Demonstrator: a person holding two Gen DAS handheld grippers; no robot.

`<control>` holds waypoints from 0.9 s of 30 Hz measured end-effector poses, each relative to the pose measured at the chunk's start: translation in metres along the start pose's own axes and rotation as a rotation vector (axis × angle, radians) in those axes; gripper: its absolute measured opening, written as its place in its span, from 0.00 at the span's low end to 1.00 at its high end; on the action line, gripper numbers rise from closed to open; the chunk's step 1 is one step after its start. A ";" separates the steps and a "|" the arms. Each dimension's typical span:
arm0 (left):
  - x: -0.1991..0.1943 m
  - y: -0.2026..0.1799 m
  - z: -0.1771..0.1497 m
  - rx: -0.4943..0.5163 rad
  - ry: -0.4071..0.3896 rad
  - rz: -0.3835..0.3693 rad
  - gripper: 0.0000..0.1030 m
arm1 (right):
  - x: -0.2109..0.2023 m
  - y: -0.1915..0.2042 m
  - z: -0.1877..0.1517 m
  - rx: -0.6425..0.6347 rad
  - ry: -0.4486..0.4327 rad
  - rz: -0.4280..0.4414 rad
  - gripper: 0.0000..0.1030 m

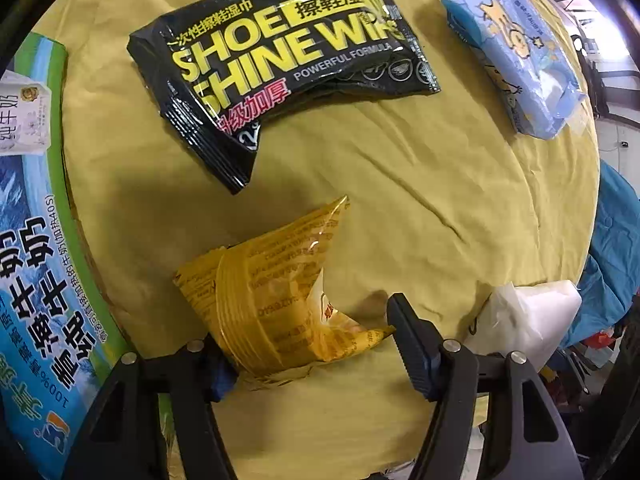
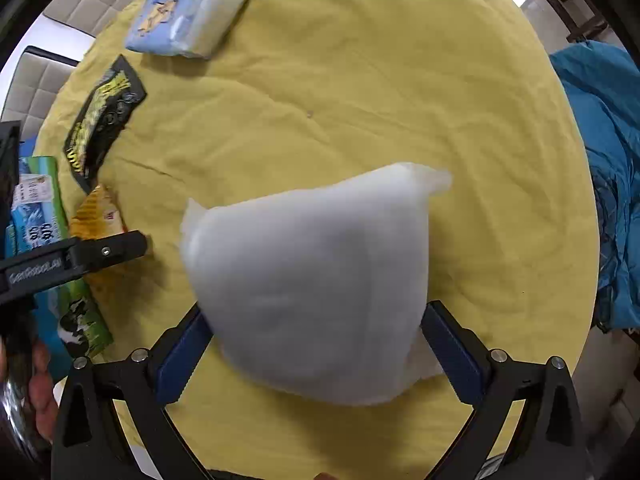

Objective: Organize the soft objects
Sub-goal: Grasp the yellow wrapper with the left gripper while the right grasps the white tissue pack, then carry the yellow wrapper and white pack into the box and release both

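Observation:
My left gripper (image 1: 308,344) is open over the yellow cloth; a crumpled yellow snack packet (image 1: 276,300) lies between its fingers, against the left one and clear of the right fingertip (image 1: 404,320). My right gripper (image 2: 312,340) is shut on a white soft bag (image 2: 312,280), both blue pads pressed on its sides. That bag also shows in the left wrist view (image 1: 524,320). A black shoe-shine wipes pack (image 1: 280,64) and a light blue tissue pack (image 1: 516,52) lie farther off. The left gripper's finger (image 2: 108,250) shows in the right wrist view beside the yellow packet (image 2: 98,218).
A blue and green milk carton box (image 1: 36,248) lies along the left edge of the round table with the yellow cloth (image 2: 380,80). A blue garment (image 2: 608,184) hangs past the right edge. The wipes pack (image 2: 102,118) and tissue pack (image 2: 188,12) lie at far left.

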State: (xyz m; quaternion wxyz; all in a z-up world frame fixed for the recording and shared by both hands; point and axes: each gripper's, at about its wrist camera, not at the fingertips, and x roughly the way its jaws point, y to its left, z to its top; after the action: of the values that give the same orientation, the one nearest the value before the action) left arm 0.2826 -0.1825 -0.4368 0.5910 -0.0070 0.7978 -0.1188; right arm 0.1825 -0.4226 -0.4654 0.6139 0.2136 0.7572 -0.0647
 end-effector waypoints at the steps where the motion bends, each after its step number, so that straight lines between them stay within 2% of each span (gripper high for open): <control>1: -0.001 0.000 -0.002 0.001 -0.009 0.001 0.61 | 0.001 0.003 -0.001 0.005 0.001 -0.002 0.98; 4: -0.005 -0.004 -0.014 0.017 -0.040 0.001 0.60 | 0.004 0.001 0.001 0.030 0.000 0.003 0.86; 5: -0.003 -0.014 -0.015 0.020 -0.044 0.001 0.60 | 0.005 0.000 0.002 0.033 0.002 0.001 0.85; 11: -0.013 -0.018 -0.034 0.064 -0.087 0.024 0.59 | 0.000 0.003 -0.004 0.017 -0.031 -0.013 0.72; 15: -0.027 -0.026 -0.051 0.083 -0.124 0.020 0.59 | -0.006 0.007 -0.008 0.013 -0.049 -0.009 0.69; 20: -0.058 -0.035 -0.073 0.099 -0.168 -0.023 0.59 | -0.021 0.004 -0.019 0.013 -0.072 0.002 0.67; 27: -0.115 -0.031 -0.101 0.133 -0.266 -0.057 0.59 | -0.065 0.004 -0.035 -0.014 -0.134 0.038 0.67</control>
State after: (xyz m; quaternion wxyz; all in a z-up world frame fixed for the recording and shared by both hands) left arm 0.2178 -0.1765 -0.2949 0.6869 -0.0062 0.7025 -0.1860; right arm 0.1627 -0.4220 -0.3946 0.6656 0.2188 0.7108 -0.0620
